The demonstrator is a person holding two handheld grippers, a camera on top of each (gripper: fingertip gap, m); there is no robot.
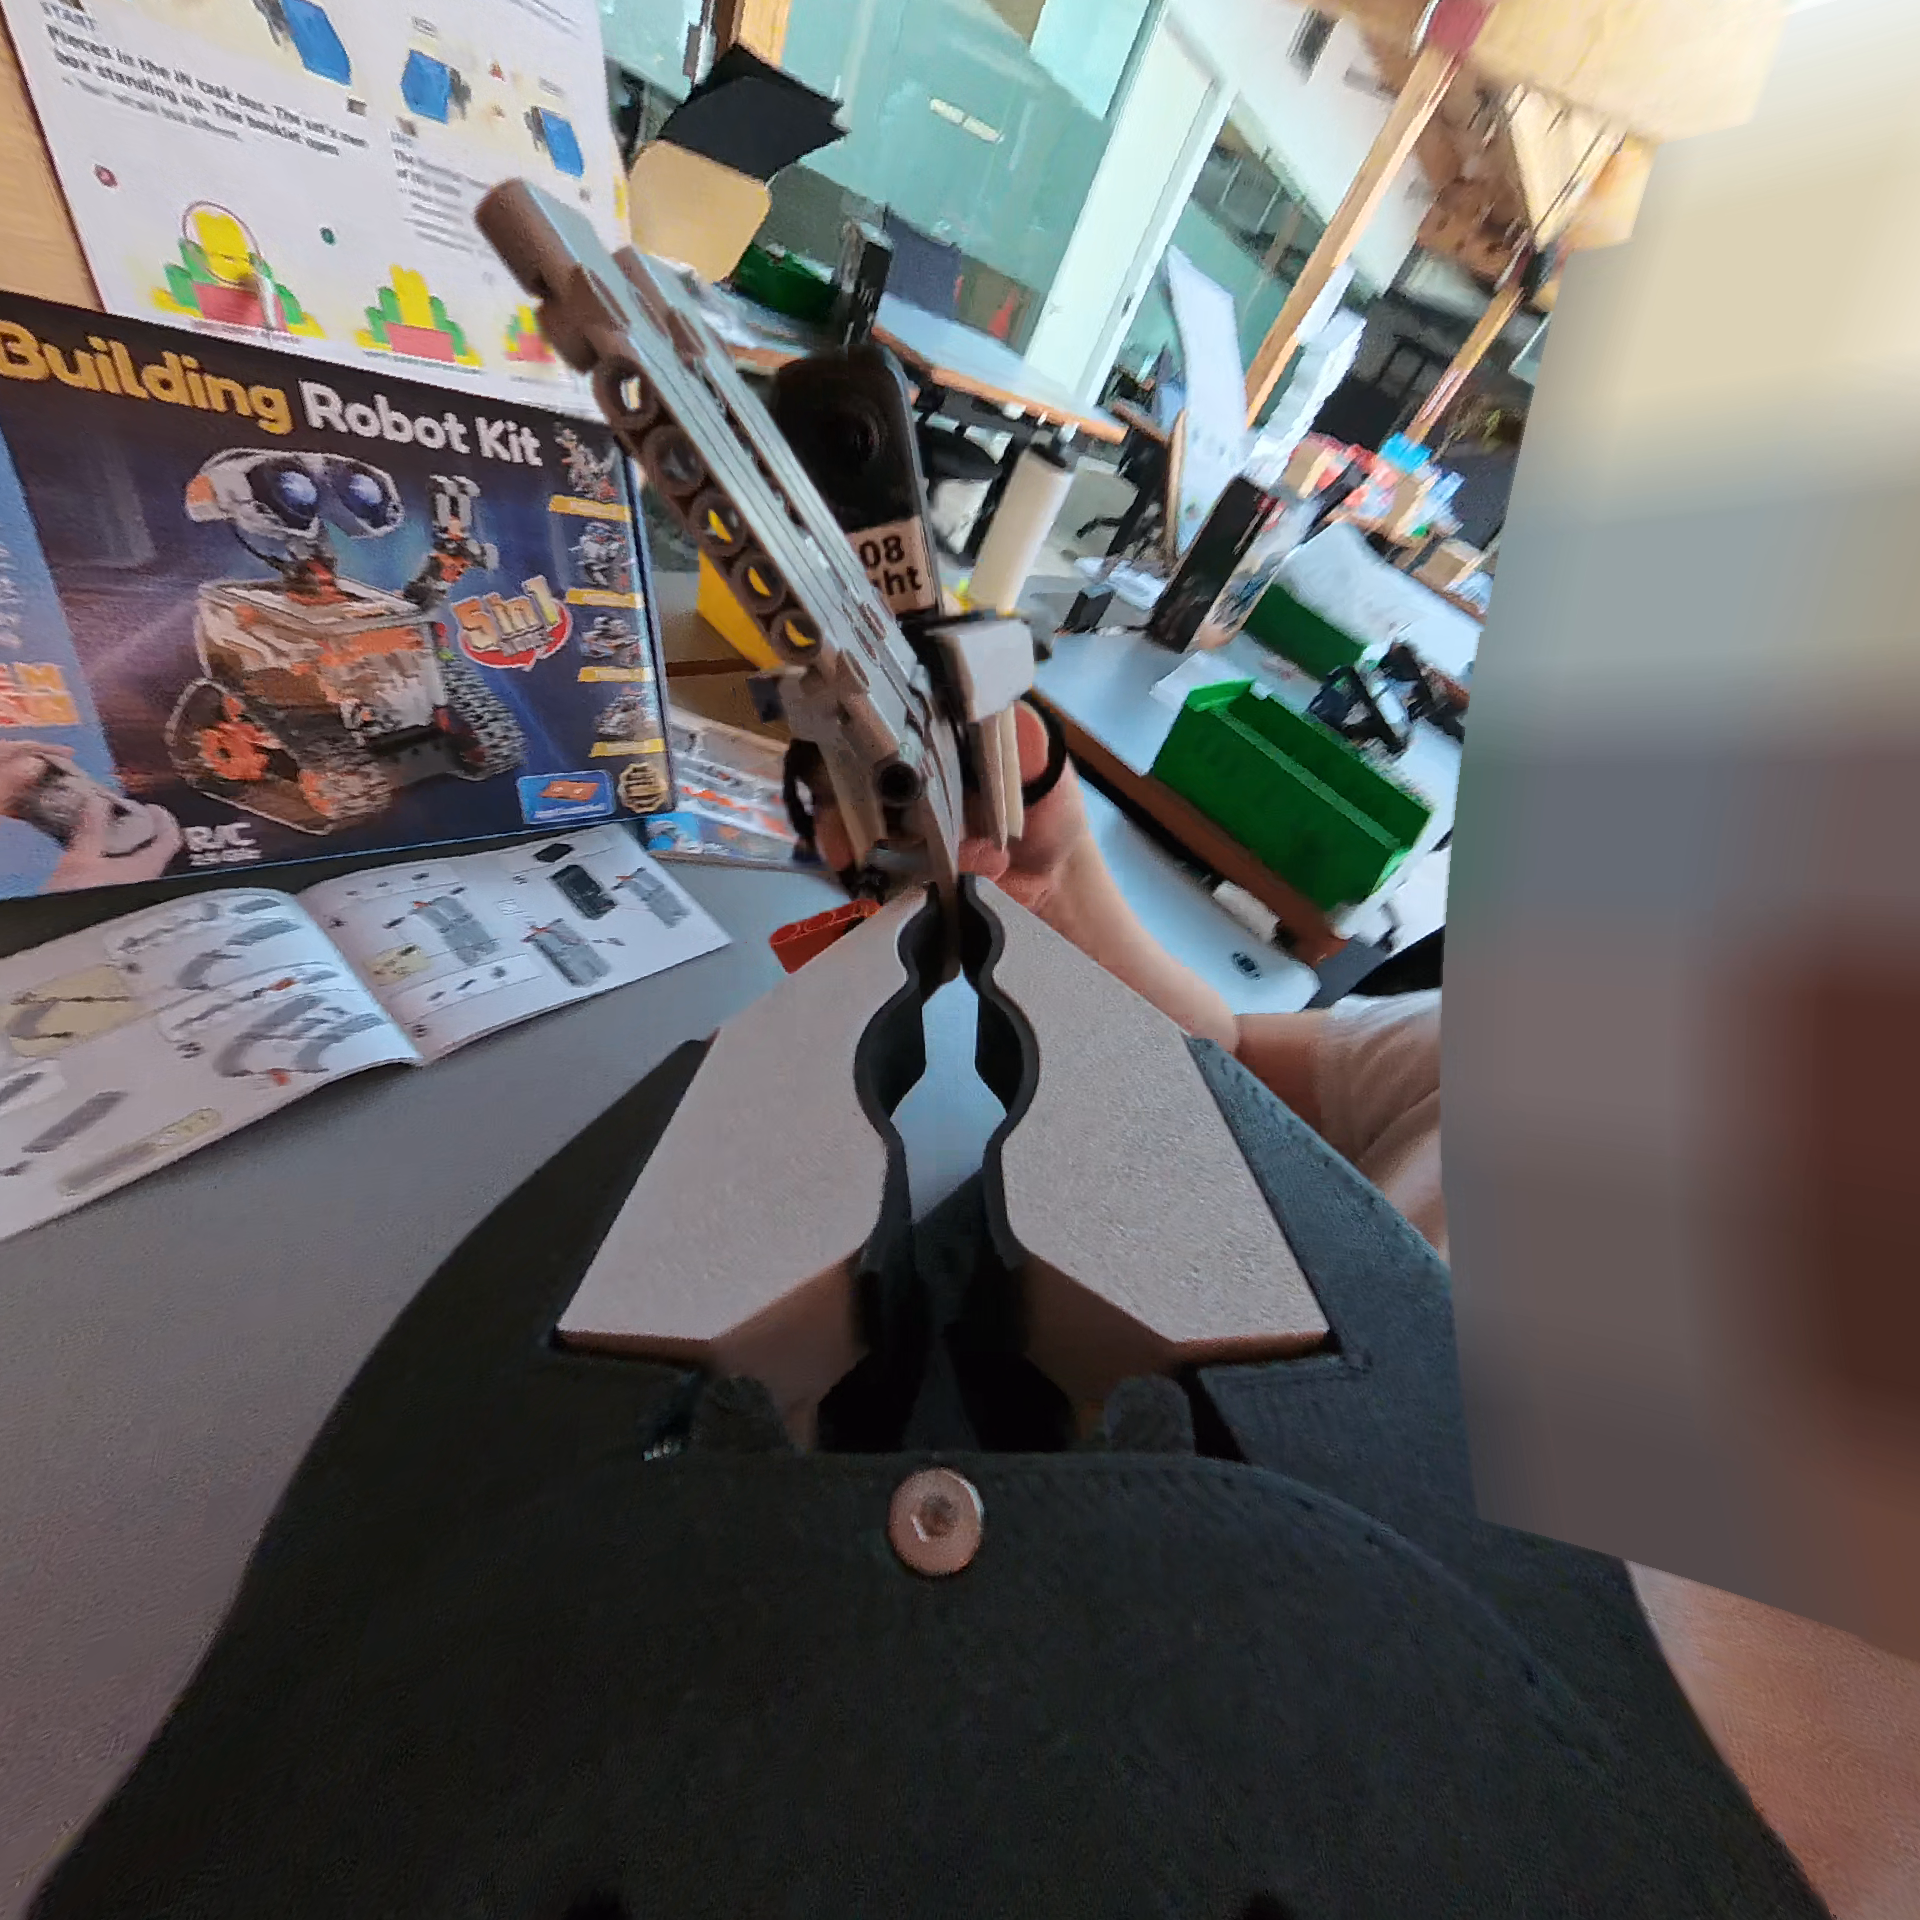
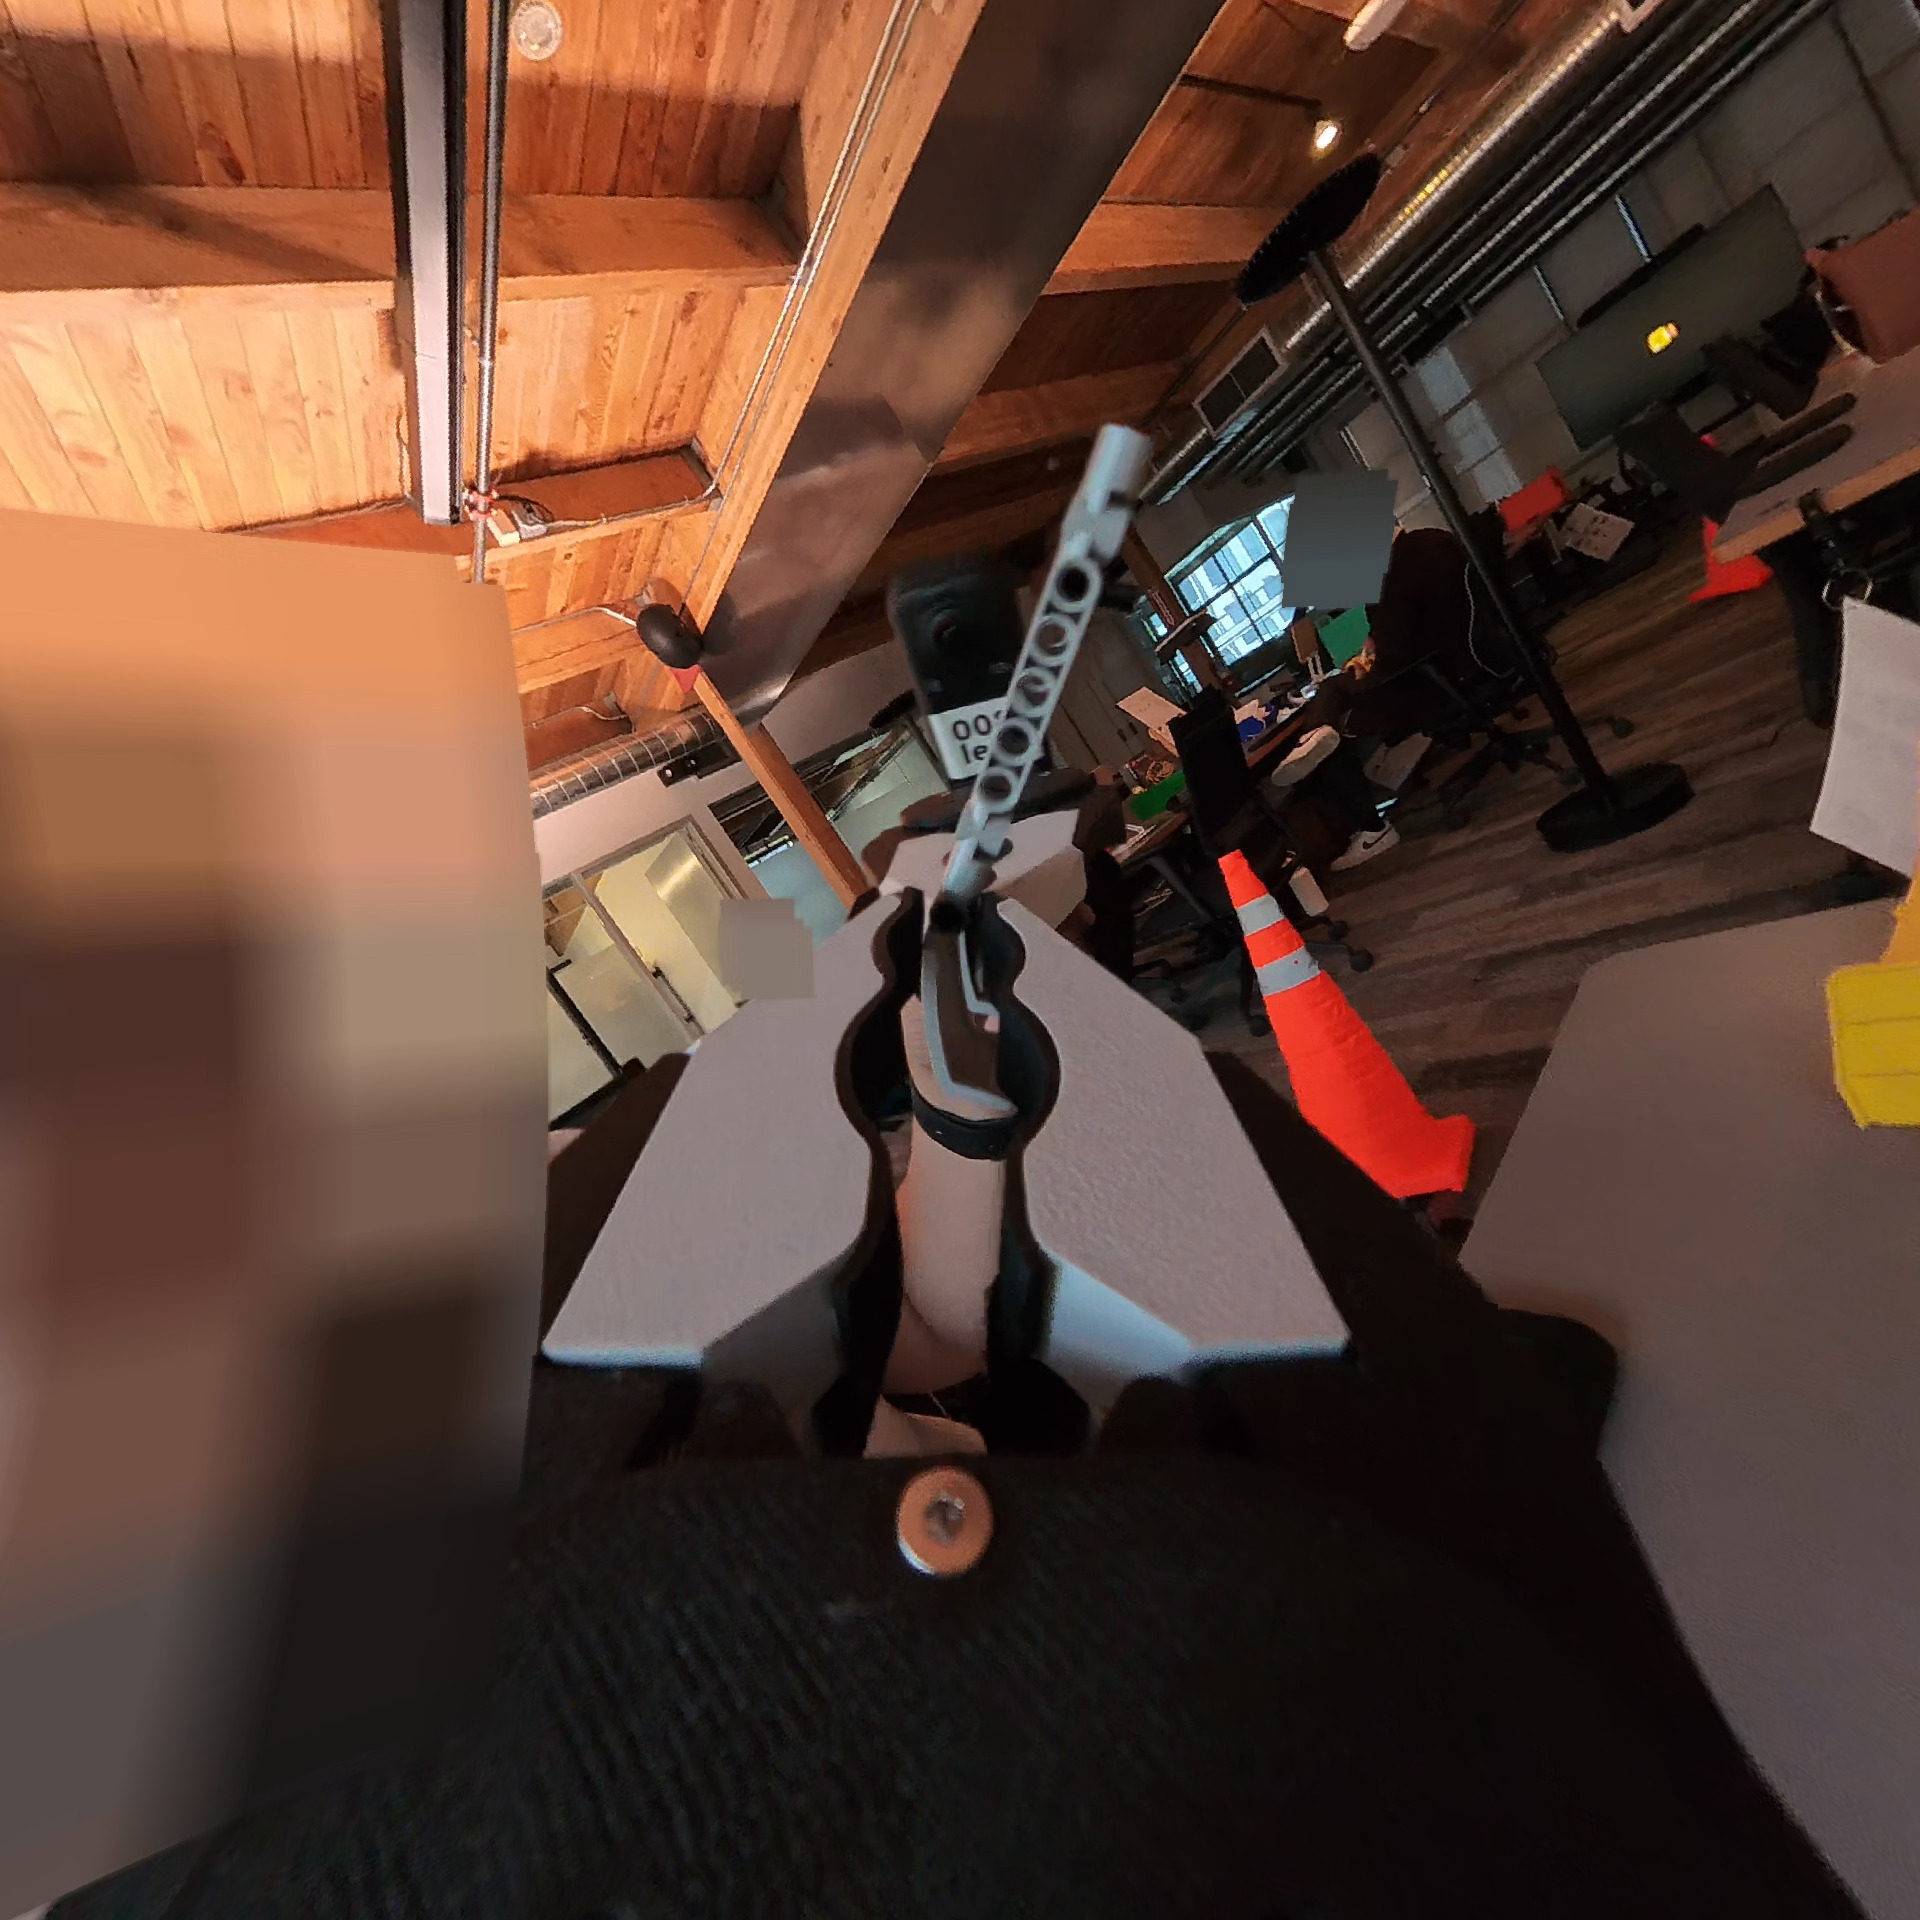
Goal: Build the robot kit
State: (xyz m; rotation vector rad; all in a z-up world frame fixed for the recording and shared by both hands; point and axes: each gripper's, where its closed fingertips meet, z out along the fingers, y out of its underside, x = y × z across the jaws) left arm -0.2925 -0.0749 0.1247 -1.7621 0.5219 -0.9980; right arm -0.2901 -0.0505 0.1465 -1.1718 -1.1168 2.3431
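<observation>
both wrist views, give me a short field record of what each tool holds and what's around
left tool: shut on grey beam assembly, gripped at its lower end
right tool: shut on the same assembly, also at its lower end
assembly pose: held up off the table, tilted
table: open instruction booklet, kit box standing behind it
background: green bin, orange cone

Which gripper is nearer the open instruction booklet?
Left, likely. The left gripper sits just right of the instruction booklet, above the table, pinching the grey beam assembly. The right gripper grips that assembly from its far side, farther off.
</observation>
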